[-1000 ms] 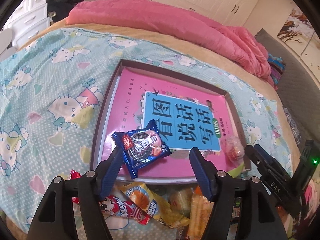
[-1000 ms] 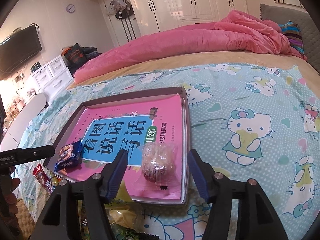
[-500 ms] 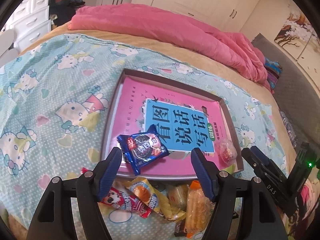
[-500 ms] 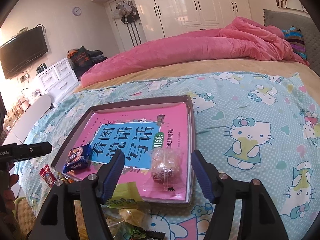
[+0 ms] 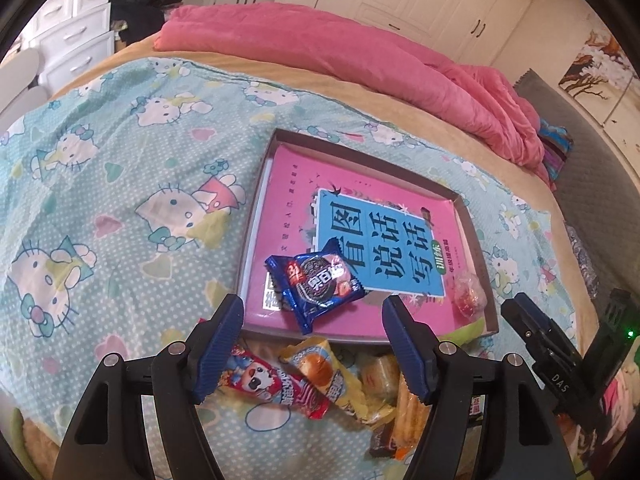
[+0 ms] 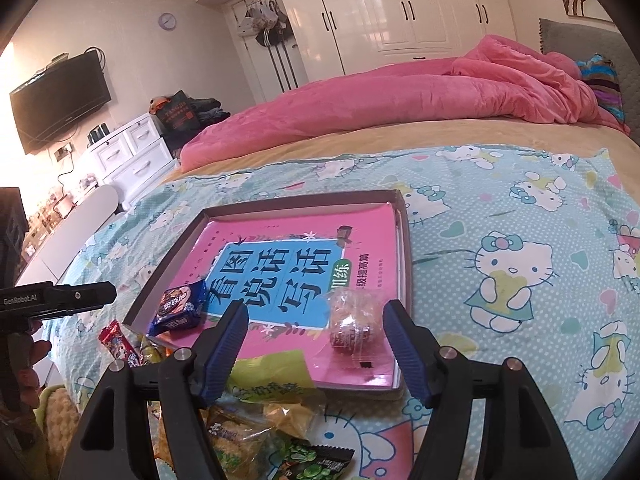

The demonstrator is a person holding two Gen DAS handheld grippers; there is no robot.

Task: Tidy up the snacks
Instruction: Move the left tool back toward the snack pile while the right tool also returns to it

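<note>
A shallow grey tray (image 5: 472, 222) (image 6: 405, 240) lined with a pink and blue book lies on the Hello Kitty bedsheet. In it lie a blue Oreo packet (image 5: 316, 284) (image 6: 180, 307) and a clear-wrapped round snack (image 5: 469, 296) (image 6: 352, 322). A heap of loose snacks (image 5: 328, 376) (image 6: 256, 412) lies on the sheet at the tray's near edge. My left gripper (image 5: 312, 350) is open and empty above the heap, just short of the Oreo packet. My right gripper (image 6: 316, 352) is open and empty near the tray's front edge, with the wrapped snack just ahead.
A rumpled pink duvet (image 5: 360, 52) (image 6: 420, 88) lies across the far side of the bed. White drawers (image 6: 128, 156) stand left of the bed and wardrobes (image 6: 400, 8) behind it. The right gripper's body (image 5: 560, 364) shows at the right of the left wrist view.
Both grippers have drawn back and up from the tray, so more of the snack heap shows beneath them. Both stay open, and the packet and wrapped snack lie where they were.
</note>
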